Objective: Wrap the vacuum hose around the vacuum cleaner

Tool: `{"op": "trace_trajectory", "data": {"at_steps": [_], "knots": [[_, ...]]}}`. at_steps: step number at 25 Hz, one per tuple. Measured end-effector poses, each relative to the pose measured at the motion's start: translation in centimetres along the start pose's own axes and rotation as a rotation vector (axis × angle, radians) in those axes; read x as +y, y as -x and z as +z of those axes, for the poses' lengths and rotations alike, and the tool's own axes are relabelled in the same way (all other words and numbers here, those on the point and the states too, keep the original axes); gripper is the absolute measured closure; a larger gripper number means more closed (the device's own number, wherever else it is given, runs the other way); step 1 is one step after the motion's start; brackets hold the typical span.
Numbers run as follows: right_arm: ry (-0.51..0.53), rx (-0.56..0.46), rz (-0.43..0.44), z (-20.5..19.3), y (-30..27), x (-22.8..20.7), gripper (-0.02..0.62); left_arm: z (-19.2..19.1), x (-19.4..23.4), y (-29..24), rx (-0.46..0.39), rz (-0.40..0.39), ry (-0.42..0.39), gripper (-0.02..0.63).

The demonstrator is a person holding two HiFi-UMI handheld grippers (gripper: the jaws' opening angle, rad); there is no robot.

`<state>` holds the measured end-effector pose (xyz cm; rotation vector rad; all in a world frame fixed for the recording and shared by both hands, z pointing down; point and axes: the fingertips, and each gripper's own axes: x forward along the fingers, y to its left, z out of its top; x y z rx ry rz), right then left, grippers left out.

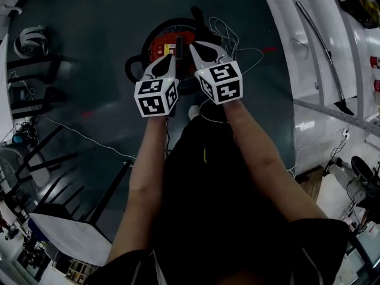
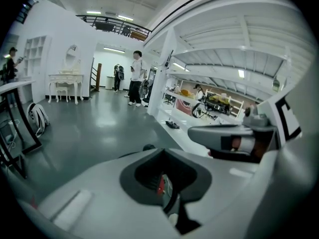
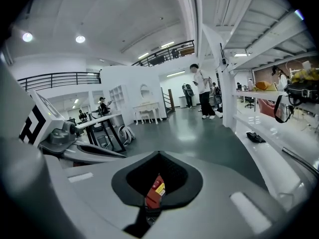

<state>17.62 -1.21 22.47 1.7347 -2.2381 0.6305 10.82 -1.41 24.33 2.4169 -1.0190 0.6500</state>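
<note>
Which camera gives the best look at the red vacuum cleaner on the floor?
The head view: it looks down on the vacuum cleaner, round and red, partly covered by the left tongs and right tongs. Each gripper view shows only a red sliver through the gap in its shut tongs.

I read the vacuum cleaner (image 1: pixel 163 47) as red on top, ringed in black. Vacuum hose (image 1: pixel 129 69) black. Left hand-held gripper (image 1: pixel 172 58) and right hand-held gripper (image 1: pixel 193 46): pale grey-white, with black square markers on white. Floor (image 1: pixel 89 52) dark slate grey, glossy. Thin cable (image 1: pixel 83 136) white.
</note>
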Motion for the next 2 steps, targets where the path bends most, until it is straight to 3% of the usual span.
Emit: {"op": "trace_trajectory", "data": {"at_steps": [2], "knots": [[0.000,0.004,0.005,-0.16,0.18,-0.36,0.600,0.09,-0.47,-0.40,-0.004,-0.002,0.003,0.595]]}}
